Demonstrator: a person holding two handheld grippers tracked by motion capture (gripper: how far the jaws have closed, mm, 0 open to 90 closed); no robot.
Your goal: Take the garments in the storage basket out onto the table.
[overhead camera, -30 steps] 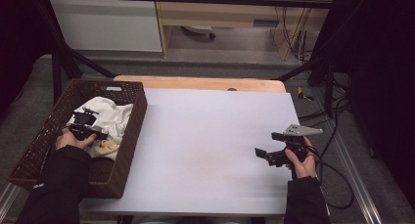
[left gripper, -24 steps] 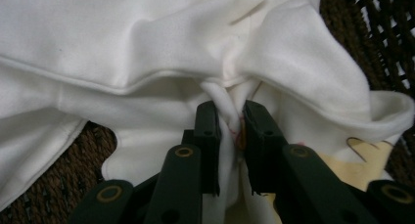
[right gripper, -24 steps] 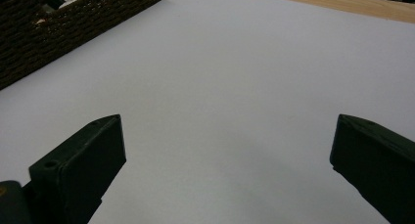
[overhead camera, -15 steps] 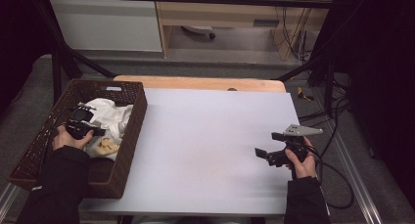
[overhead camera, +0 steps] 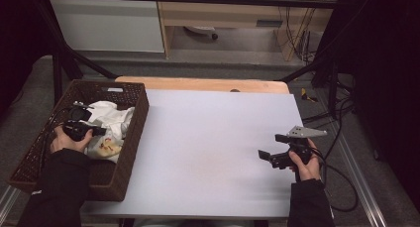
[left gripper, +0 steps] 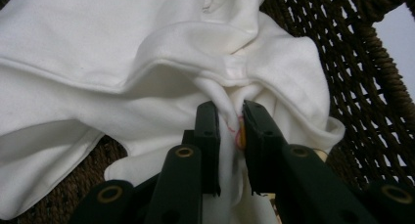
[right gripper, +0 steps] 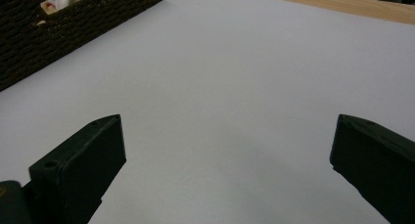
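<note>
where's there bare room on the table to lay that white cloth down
The white tabletop is bare from the wicker basket across to the right gripper, and back to the wooden strip at the far edge. The basket itself is crowded: the white cloth bunches there, pinched in the left gripper.

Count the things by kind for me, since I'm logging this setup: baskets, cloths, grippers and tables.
Basket: 1
Cloth, white, in the basket, pinched in the left gripper: 1
Grippers, counting the right gripper, open over the table: 2
Table: 1
Total: 5
</note>
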